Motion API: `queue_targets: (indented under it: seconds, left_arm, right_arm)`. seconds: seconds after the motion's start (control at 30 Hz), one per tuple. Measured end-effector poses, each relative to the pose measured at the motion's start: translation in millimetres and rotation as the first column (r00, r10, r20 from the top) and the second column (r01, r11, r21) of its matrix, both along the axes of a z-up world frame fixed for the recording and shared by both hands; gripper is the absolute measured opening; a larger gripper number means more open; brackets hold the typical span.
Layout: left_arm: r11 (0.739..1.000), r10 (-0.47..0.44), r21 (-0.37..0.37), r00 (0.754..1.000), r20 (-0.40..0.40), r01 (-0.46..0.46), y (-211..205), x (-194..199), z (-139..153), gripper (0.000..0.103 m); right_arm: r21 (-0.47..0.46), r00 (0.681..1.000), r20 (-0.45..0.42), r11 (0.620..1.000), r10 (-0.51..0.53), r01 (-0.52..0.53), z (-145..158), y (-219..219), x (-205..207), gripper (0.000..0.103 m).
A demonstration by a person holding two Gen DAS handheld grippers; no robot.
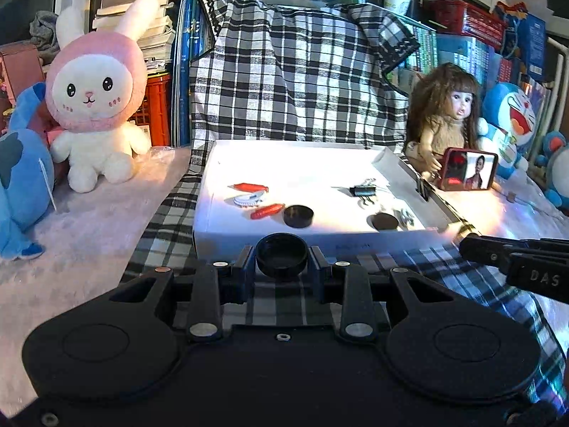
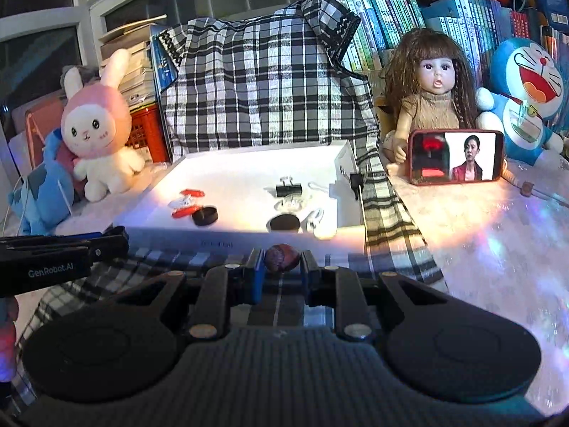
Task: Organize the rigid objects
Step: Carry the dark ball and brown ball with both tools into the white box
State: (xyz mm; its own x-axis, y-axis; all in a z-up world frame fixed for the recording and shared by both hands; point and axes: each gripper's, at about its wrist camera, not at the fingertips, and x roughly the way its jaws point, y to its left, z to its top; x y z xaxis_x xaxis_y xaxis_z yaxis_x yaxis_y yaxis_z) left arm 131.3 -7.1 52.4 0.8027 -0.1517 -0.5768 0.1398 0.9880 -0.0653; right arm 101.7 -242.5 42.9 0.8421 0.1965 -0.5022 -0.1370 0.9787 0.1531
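Right gripper [image 2: 281, 261] clamps a small dark reddish-brown nut-like object [image 2: 281, 257] between its pads, held just short of the white tray [image 2: 227, 240]. Tray sits on checkered cloth [image 2: 266, 82]. Inside it: black binder clip [image 2: 288, 189], two black round caps [image 2: 205, 214] and [image 2: 283, 222], red clips [image 2: 185, 211] at left. Left gripper [image 2: 64, 254] enters from the left edge, near the tray's front corner. Behind: pink rabbit plush [image 2: 99, 131], doll [image 2: 432, 92], phone [image 2: 457, 156] showing video, blue cat plush [image 2: 526, 96].
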Motion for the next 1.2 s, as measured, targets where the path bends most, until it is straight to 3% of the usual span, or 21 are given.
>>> queue_targets:
  seconds: [0.27,0.53,1.2]
  left_arm:
    - [0.999,0.020,-0.046,0.997,-0.069,-0.023,12,52,3,0.030]
    - [0.998,0.038,-0.050,0.988,-0.151,-0.046,10,94,-15,0.030]
    - [0.999,0.049,0.003,0.985,-0.168,-0.049,7,138,-45,0.030]
  right_arm:
    - [0.069,0.999,-0.054,0.998,0.002,0.002,11,-2,44,0.026]
    - [0.138,0.991,-0.129,0.990,0.025,-0.007,7,7,84,0.026]
    - [0.073,0.974,-0.220,0.997,0.049,-0.034,-23,45,139,0.026]
